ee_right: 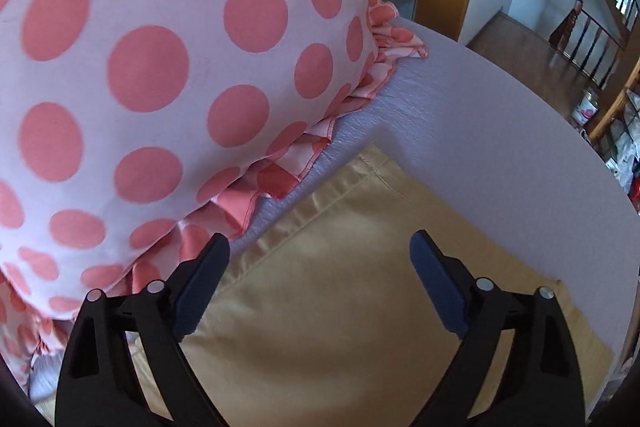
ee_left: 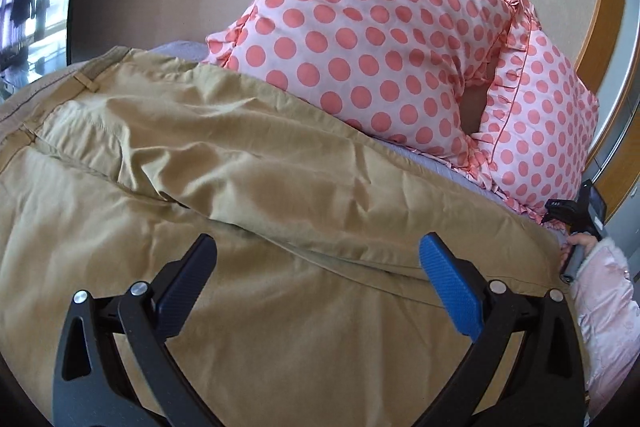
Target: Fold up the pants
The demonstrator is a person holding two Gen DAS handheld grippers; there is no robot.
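Pants point(ee_left: 248, 163) in a tan cloth lie spread across the bed point(ee_right: 460, 131), which wears a pale lilac sheet, and they run the bed's width so that each hand can work one end. The waistband with its belt loops sits toward the left side, and the leg hems point(ee_right: 360, 179) reach almost to the right edge of the bed. One leg looks laid over the other already, with a long crease down the middle, so I judge the lengthwise fold done and the crosswise fold not yet made.

Two spotted pillows point(ee_left: 372, 27), pink with coral dots and frilled edges, stand propped at the head of the bed just beyond the pants, touching or nearly touching their far edge; they crowd the hem corner.

Hovering over the seat and thigh cloth, the left gripper point(ee_left: 318, 263) has its jaws spread wide and nothing between them. The right gripper point(ee_right: 320, 267) hangs above the hem end, jaws likewise released, placed, I would guess, to pinch the hems and carry them toward the waistband. In the left view the person's right hand point(ee_left: 580, 247) shows at the bed's right edge, in a quilted pink sleeve point(ee_left: 604, 299).
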